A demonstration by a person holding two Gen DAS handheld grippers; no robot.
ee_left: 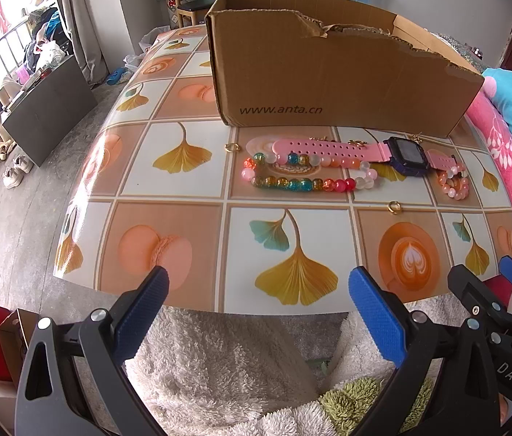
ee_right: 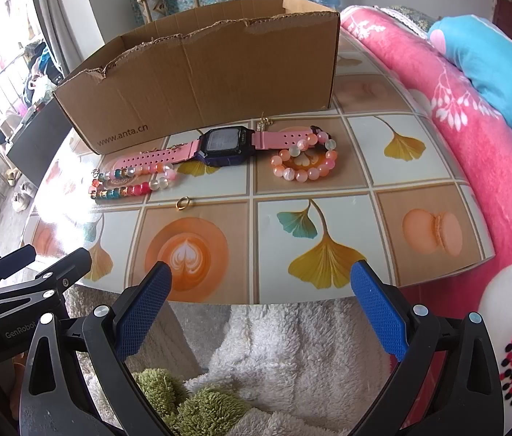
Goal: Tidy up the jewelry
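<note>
An open cardboard box (ee_left: 328,72) (ee_right: 198,83) stands at the back of the table. In front of it lie a pink-strapped watch (ee_left: 394,150) (ee_right: 225,143), a long multicoloured bead string (ee_left: 303,174) (ee_right: 129,181), a pink bead bracelet (ee_left: 454,181) (ee_right: 305,161), two gold rings (ee_left: 232,148) (ee_left: 394,207) (ee_right: 183,202) and small gold pieces by the box (ee_right: 264,123). My left gripper (ee_left: 257,285) is open and empty at the table's near edge. My right gripper (ee_right: 261,279) is open and empty there too, and it also shows in the left wrist view (ee_left: 484,276).
The table (ee_left: 183,218) (ee_right: 365,189) has a glossy patterned cloth. A pink and blue blanket (ee_left: 510,138) (ee_right: 474,91) lies along the table's right side. White and green fluffy fabric (ee_left: 219,363) (ee_right: 274,363) lies below the near edge. Floor, shoes and bags are at left.
</note>
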